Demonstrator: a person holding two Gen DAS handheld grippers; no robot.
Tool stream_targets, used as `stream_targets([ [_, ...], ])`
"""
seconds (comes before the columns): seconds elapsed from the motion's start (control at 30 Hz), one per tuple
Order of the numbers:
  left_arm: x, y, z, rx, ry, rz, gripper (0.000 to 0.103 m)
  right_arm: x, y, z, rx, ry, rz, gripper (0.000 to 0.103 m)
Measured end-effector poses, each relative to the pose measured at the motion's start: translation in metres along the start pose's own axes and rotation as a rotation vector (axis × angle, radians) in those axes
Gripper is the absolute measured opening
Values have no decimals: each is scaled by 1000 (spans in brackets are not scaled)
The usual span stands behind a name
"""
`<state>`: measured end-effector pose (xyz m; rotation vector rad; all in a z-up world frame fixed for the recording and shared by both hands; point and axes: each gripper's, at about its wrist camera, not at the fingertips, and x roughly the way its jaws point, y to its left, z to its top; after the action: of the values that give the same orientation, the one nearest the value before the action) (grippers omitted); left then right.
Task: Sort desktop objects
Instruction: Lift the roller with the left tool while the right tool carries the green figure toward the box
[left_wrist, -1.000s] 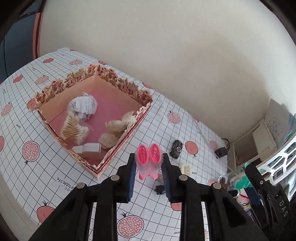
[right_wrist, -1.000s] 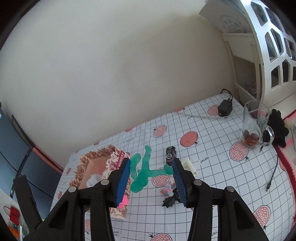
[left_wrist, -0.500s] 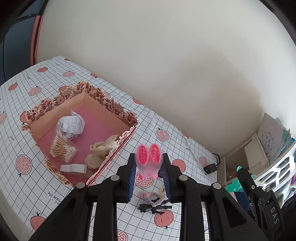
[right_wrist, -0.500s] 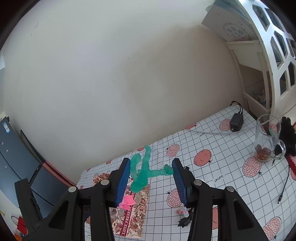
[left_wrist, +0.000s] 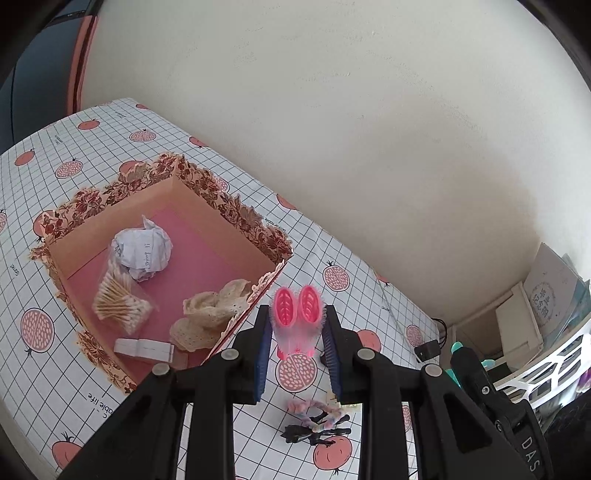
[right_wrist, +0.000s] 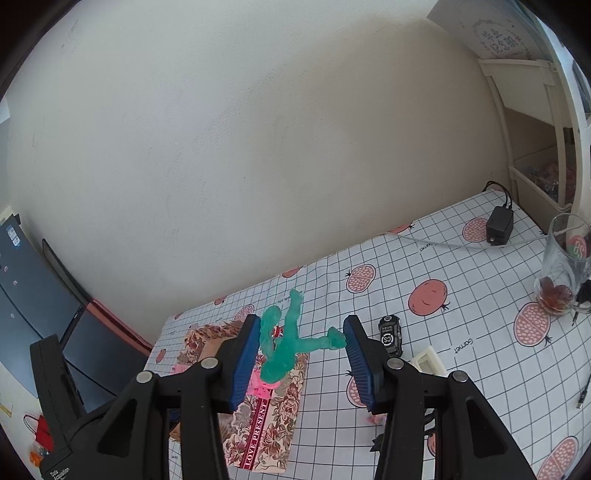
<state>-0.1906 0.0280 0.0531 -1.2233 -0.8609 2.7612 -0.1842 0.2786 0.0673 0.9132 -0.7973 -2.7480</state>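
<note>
The pink bristly toy (left_wrist: 296, 320) is pinched in the left claw (left_wrist: 296, 354), held in the air just beside the floral gift box (left_wrist: 236, 214). The green rubbery figure (right_wrist: 286, 339) is clamped in the right claw (right_wrist: 299, 363). The toy should be carried over the rim and lowered above the bare pink floor, clear of the cotton swabs (left_wrist: 120, 304), before being released.

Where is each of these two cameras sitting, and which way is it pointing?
Left wrist view: sits on the left tool, looking down over the gift box; its fingers hold a pink toy.
Right wrist view: sits on the right tool, holding a green figure, facing the wall.
Both show the box and checked tablecloth.
</note>
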Motion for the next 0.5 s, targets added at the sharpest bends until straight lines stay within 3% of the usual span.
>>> stream_targets([
  [0.5,-19,66,32,-152,-43,11,28,12,63,-21,-73,4,66,50],
])
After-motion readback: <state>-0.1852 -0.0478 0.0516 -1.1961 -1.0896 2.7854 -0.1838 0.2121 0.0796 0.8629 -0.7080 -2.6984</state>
